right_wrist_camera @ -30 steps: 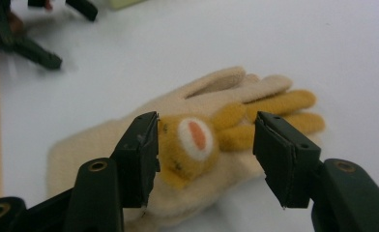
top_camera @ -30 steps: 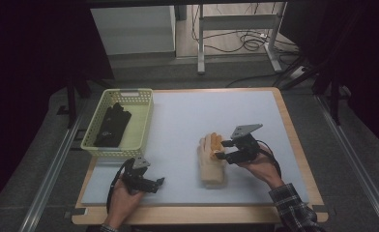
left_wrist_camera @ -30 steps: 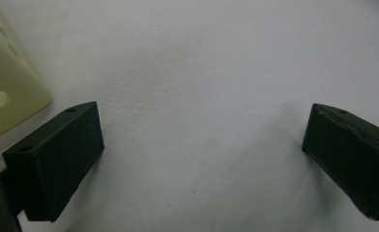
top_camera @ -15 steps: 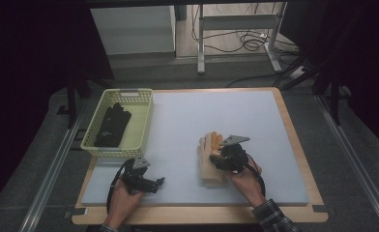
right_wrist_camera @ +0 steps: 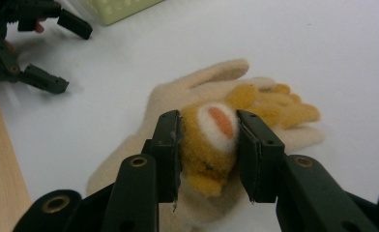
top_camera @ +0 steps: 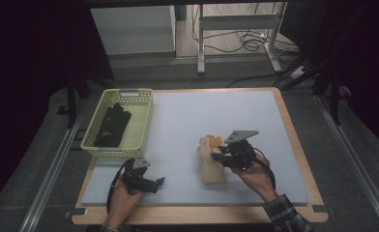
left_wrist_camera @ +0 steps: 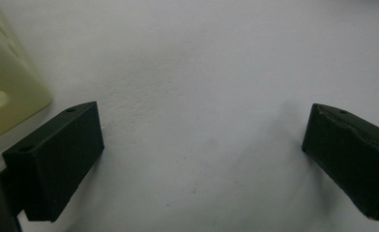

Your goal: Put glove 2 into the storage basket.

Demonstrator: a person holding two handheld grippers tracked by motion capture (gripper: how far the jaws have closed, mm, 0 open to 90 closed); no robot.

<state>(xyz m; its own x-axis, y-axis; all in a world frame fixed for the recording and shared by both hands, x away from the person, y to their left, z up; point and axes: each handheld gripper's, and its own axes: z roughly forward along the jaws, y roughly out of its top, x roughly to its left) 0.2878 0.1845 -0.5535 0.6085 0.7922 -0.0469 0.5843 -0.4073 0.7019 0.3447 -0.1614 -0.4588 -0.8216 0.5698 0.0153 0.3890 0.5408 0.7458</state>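
A: What carries everything?
B: A wooden table (top_camera: 294, 140) topped with a pale mat (top_camera: 197, 121).
A: And what lies on the mat?
B: A yellow-green basket (top_camera: 144, 121) sits at the far left. A cream glove (top_camera: 211, 169) lies flat near the right of the middle, well apart from the basket.

The bench (top_camera: 284, 145) is viewed from above the near side, facing forward and down. The mat is seen at close range from the left tool (left_wrist_camera: 202, 159). The glove (right_wrist_camera: 178, 101) and left tool appear in both right-tool and high views.
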